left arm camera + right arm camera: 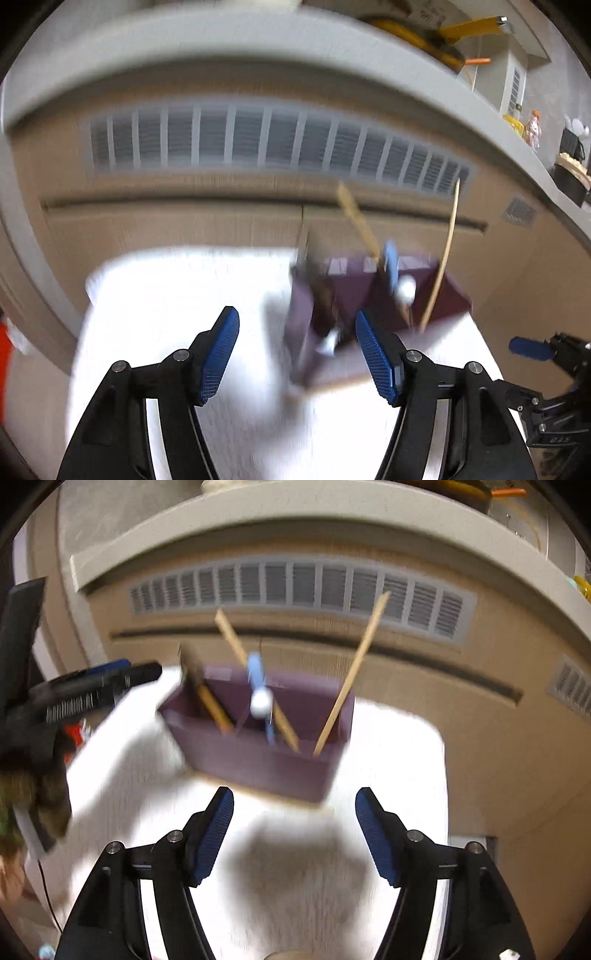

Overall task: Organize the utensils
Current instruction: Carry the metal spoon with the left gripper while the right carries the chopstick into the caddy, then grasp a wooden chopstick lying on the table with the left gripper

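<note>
A purple utensil holder (258,760) stands on a white table (399,775). It holds wooden sticks (351,679), a blue-and-white utensil (258,698) and a darker wooden piece at its left. In the left wrist view the holder (369,295) is ahead and slightly right, blurred, with a thin wooden stick (441,266) leaning out. My left gripper (297,350) is open and empty, just short of the holder. My right gripper (294,830) is open and empty, in front of the holder. A wooden stick (340,386) lies on the table by the holder's base.
A tan wall unit with a long grey vent (303,583) stands behind the table under a grey counter edge (258,40). Yellow tools (443,33) lie on the counter. The other gripper shows at the right edge (546,354) and at the left (85,690).
</note>
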Motion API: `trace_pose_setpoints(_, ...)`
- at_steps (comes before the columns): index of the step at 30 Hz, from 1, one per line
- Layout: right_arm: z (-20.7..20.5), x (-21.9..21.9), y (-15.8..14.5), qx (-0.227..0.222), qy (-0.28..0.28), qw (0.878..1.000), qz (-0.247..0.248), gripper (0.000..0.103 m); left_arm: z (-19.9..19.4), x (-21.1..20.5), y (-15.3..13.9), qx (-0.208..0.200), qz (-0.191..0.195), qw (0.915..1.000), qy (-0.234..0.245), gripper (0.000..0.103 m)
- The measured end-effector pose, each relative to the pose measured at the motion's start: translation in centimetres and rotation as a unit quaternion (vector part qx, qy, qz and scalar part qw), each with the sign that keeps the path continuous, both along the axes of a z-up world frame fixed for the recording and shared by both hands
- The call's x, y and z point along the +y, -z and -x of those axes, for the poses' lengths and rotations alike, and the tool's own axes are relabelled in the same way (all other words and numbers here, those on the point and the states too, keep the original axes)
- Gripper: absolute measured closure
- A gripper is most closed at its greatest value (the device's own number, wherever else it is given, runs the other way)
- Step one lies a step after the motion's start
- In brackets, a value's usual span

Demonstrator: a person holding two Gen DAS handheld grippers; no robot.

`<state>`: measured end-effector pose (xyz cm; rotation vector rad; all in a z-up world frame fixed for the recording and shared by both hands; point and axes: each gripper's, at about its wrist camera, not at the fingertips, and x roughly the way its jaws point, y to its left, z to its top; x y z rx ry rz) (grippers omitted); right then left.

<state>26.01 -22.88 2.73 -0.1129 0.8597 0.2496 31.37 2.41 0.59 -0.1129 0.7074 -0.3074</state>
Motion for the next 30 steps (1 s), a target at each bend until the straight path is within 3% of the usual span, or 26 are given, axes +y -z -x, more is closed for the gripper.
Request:
trace_pose_setpoints(4,3.2,-0.7,3.4,0.034,0.002,0.999,0.016,0.037,-0.1,-0.5,4.4,0.060,0.000,0.9976,0.035,0.037)
trace_pose_setpoints(8,5.3,-1.2,5.6,0.063,0.010,0.998,0.007,0.037,-0.4,-2.1,6.8,0.069,-0.016,0.9966,0.043,0.037)
trace_pose_setpoints(13,7.7,-1.2,6.7,0.071,0.010,0.997,0.016,0.037,-1.8,-2.9,8.1,0.083,0.008,0.9955,0.045,0.037)
trace_pose_setpoints(16,9.0,-1.5,7.0,0.076,0.005,0.997,0.018,0.037,-2.3,-3.2,9.1,0.113,0.026,0.9911,0.066,0.037)
trace_pose_setpoints(25,11.9,-2.3,7.6,0.101,0.035,0.994,-0.031,0.031,3.1,-6.5,9.1,0.131,0.008,0.9772,0.167,0.037)
trace_pose_setpoints(27,12.7,-2.4,7.4,0.105,0.038,0.993,-0.048,0.031,4.1,-7.0,8.7,0.110,-0.016,0.9813,0.157,0.037)
trace_pose_setpoints(30,13.3,-2.1,7.8,0.131,0.030,0.987,-0.087,0.031,3.5,-6.2,7.9,0.075,-0.040,0.9929,0.084,0.035)
